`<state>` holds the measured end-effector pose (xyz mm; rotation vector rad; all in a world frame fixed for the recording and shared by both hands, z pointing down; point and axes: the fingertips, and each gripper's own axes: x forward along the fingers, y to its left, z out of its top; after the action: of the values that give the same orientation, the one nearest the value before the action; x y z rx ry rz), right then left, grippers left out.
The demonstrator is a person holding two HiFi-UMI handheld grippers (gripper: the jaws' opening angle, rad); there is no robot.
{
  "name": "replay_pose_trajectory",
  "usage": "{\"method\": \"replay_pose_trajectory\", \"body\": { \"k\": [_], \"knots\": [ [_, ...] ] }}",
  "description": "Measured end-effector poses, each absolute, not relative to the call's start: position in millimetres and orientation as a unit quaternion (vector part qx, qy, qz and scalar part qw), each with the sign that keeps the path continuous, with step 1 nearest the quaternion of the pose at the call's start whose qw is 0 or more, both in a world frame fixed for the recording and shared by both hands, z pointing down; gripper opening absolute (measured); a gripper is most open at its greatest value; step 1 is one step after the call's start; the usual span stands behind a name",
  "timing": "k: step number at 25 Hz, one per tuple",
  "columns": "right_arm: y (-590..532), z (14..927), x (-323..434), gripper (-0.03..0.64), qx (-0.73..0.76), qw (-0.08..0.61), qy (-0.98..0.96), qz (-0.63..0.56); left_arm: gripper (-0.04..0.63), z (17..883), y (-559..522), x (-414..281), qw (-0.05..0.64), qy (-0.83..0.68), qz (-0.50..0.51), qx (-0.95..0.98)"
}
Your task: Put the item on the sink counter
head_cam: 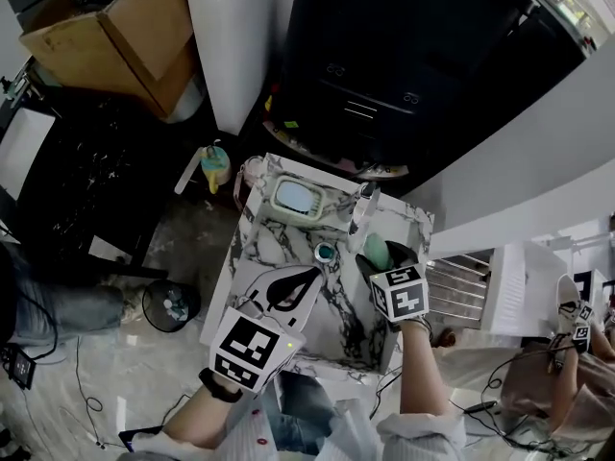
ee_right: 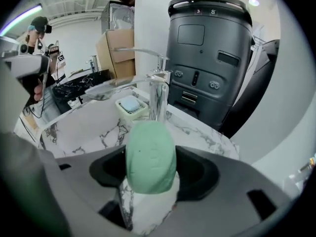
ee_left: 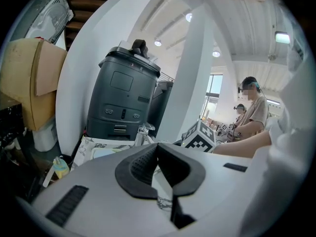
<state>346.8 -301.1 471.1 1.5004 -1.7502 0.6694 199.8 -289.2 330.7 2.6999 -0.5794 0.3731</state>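
Observation:
A pale green oval soap bar (ee_right: 150, 154) stands on edge between the jaws of my right gripper (ee_right: 150, 172), which is shut on it. In the head view the soap (head_cam: 376, 251) hangs over the right side of the white marble sink counter (head_cam: 415, 222), just in front of the chrome tap (head_cam: 363, 206). My left gripper (head_cam: 294, 284) hovers over the counter's near left part. Its jaws (ee_left: 158, 154) meet at the tips with nothing between them.
A pale green dish (head_cam: 297, 199) with a light blue block sits at the counter's back left. The basin drain (head_cam: 325, 253) lies in the middle. A big black machine (head_cam: 404, 56) stands behind, and a bin (head_cam: 171, 303) and a bottle (head_cam: 215, 166) on the floor at left.

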Motion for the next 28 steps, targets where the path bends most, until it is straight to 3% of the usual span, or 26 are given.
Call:
{"method": "replay_pose_trajectory", "body": {
  "k": [16,28],
  "knots": [
    [-260,431,281,0.279,0.589,0.316,-0.705,0.237,0.015,323,-262,163,0.156,-0.213,0.125,0.956],
    [-193,392,219,0.279,0.542,0.298,-0.763,0.187,0.015,307,-174,126,0.147,-0.285,0.107,0.941]
  ]
}}
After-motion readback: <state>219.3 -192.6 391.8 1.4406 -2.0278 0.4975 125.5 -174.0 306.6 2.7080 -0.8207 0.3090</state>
